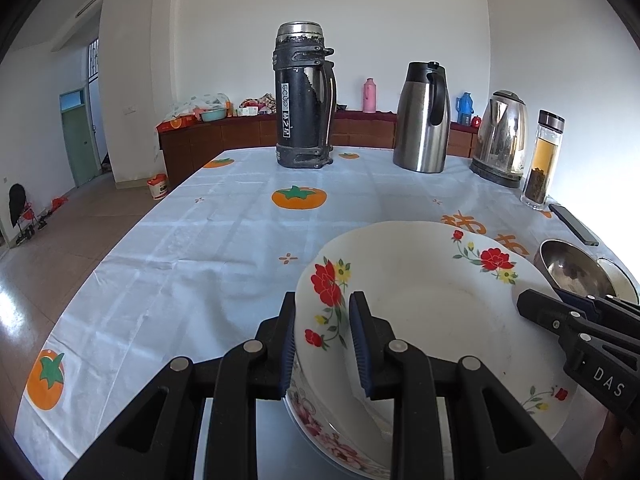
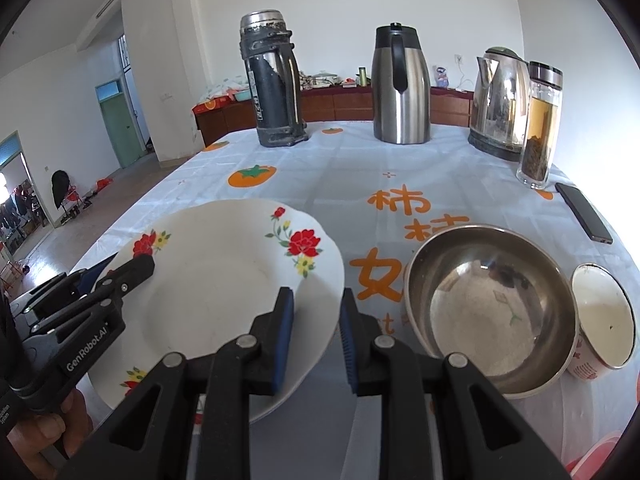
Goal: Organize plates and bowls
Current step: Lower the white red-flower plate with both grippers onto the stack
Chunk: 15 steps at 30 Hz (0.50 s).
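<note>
White walls and a brown sideboard stand behind the table, whose pale cloth is printed with orange persimmons. My left gripper has its two blue-padded fingers on either side of the near-left rim of the flowered plate, one pad on the outside and one on the inside; whether the pads press the rim I cannot tell. That plate sits tilted on top of a second piece of flowered crockery, pink-patterned, which shows just below my left fingers. My right gripper is parted, with the plate's right edge lying between its fingers, the left pad over the rim and the right pad off the plate above the cloth. Just to the right of my right gripper stands the steel bowl, and touching or nearly touching its right side is a small white enamel cup, tipped toward me. Far ahead of both grippers, along the table's back edge, stand a black flask, a steel jug, an electric kettle and a glass tea bottle. A dark phone lies ahead and to the right, near the bottle.
</note>
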{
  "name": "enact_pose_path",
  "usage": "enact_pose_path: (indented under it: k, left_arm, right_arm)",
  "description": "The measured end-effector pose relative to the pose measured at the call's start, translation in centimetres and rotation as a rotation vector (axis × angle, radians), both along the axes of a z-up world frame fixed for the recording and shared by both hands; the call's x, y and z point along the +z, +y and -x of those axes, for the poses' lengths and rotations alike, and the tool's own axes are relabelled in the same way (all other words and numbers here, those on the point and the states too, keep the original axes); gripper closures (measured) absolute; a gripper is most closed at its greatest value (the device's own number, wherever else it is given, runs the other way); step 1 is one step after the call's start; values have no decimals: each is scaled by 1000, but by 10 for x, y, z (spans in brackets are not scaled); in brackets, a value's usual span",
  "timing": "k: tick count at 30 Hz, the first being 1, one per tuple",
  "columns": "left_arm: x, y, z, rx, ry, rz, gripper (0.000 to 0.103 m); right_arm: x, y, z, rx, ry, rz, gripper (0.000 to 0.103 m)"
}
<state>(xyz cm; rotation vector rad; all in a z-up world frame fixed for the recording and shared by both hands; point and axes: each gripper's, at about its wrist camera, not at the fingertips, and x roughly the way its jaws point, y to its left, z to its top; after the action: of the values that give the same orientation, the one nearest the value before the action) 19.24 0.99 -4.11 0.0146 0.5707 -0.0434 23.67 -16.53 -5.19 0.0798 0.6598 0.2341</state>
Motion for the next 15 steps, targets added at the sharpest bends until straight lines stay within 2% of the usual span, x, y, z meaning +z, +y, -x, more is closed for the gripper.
enact_pose_path:
  k: [15]
  left_arm:
    - [-3, -1, -1, 2, 8, -20, 75]
  right_arm:
    - [-4, 2, -2, 2, 15, 17, 79]
